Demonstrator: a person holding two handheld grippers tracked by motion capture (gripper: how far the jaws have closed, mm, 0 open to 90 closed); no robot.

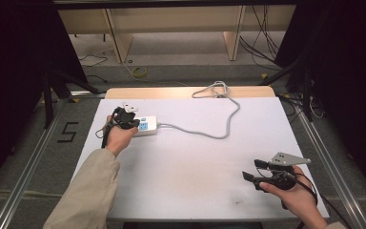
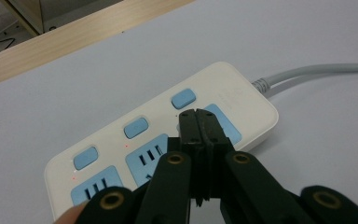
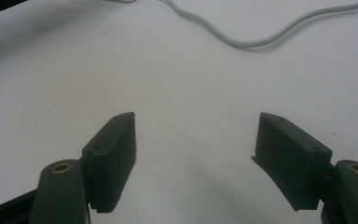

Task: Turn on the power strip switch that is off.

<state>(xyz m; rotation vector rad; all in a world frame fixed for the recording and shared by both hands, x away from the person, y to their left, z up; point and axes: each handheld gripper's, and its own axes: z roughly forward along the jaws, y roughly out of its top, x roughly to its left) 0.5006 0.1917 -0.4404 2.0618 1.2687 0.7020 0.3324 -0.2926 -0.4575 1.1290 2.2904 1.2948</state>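
The left tongs (image 2: 199,122) are pinched fully together with nothing between them, their tips poised on or just over the top face of the power strip (image 2: 168,144), beside the blue switch (image 2: 183,98) nearest the cord end; whether they actually press it cannot be told. The right tongs (image 3: 193,154) stand wide and empty, well apart from the strip, over bare white counter (image 1: 195,162). Beneath the left tongs the strip lies flat: a rigid, smooth plastic body, probably light and apt to skate on the counter if pushed sideways, so any push should go straight down. To hold it, clamp across its long sides. Its grey cord (image 1: 219,121) runs away from the left tongs, stiffish and likely to tug. The small blue switches want only a light touch.
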